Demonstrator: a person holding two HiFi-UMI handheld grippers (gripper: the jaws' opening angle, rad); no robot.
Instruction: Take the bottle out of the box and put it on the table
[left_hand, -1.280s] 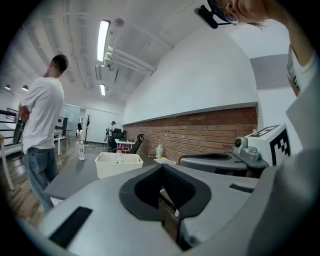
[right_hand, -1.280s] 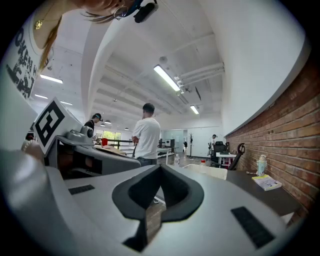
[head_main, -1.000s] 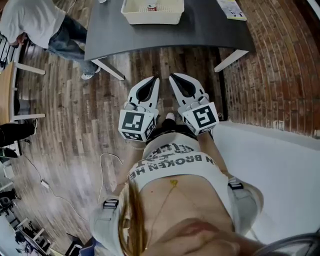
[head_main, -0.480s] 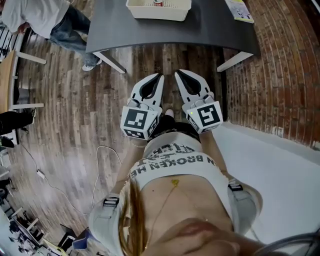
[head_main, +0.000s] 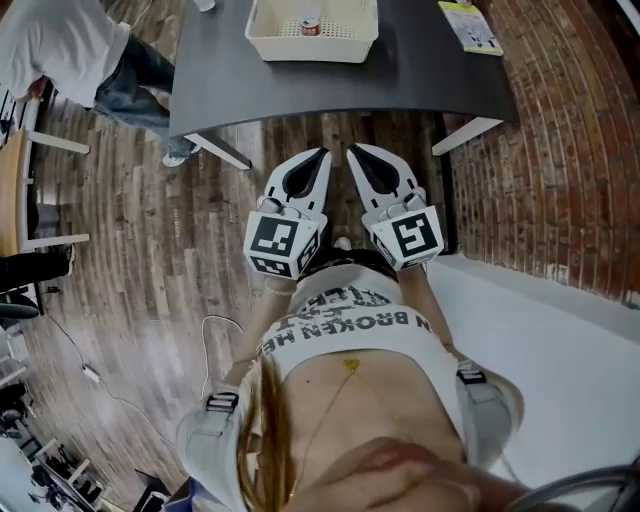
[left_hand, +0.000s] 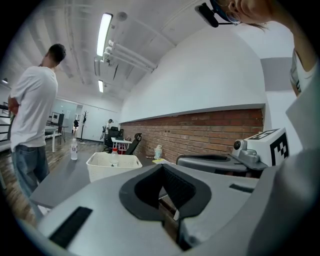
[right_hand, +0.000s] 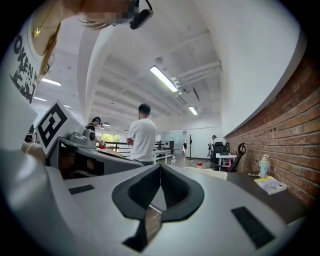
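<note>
pressed together and empty, the left claw and right claw could topple the red-capped clear plastic bottle ahead unless spread.

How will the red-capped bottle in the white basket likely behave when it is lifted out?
The bottle looks small and clear, probably thin plastic: likely light, and it may dent if squeezed hard. It stands upright and narrow in the basket, so a sideways nudge could tip it. Its round body would probably roll once lying down.
</note>
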